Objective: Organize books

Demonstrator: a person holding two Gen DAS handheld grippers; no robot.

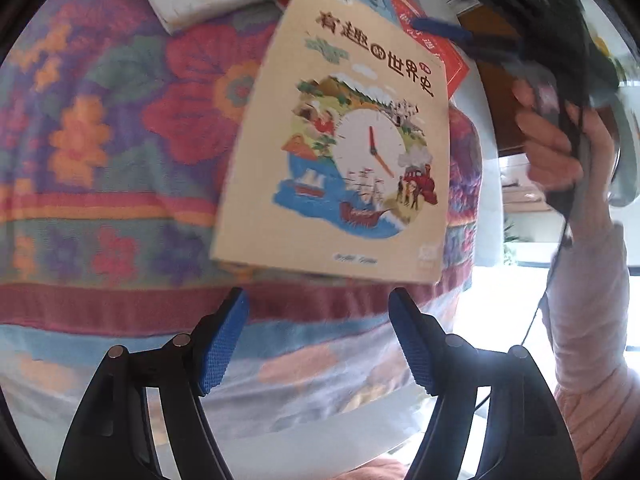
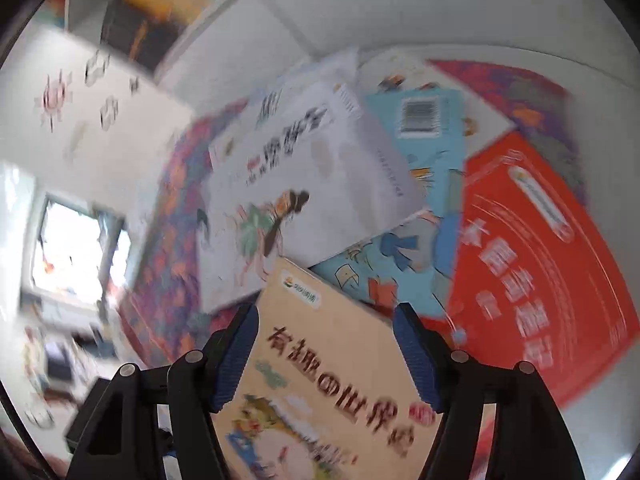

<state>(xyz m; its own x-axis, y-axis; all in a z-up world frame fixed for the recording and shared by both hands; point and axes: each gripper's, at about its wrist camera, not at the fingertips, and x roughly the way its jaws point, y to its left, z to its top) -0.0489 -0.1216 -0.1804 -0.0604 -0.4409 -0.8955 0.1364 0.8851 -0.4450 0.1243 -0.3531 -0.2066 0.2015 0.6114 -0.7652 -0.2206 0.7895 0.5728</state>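
Four books (image 2: 320,384) counted: beige at 6 o'clock, white 12, blue 1, red 3. Left gripper (image 1: 318,336) released; right gripper (image 2: 324,344) released, straddling beige.

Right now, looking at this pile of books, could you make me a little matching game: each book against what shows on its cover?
Things:
1. beige book
2. red book
3. light blue book
4. white book

Covers:
A. a barcode
B. a clock face with ships and a train
C. pale lettering
D. a drawn figure in green with dark hair

Pairs: 1-B, 2-C, 3-A, 4-D
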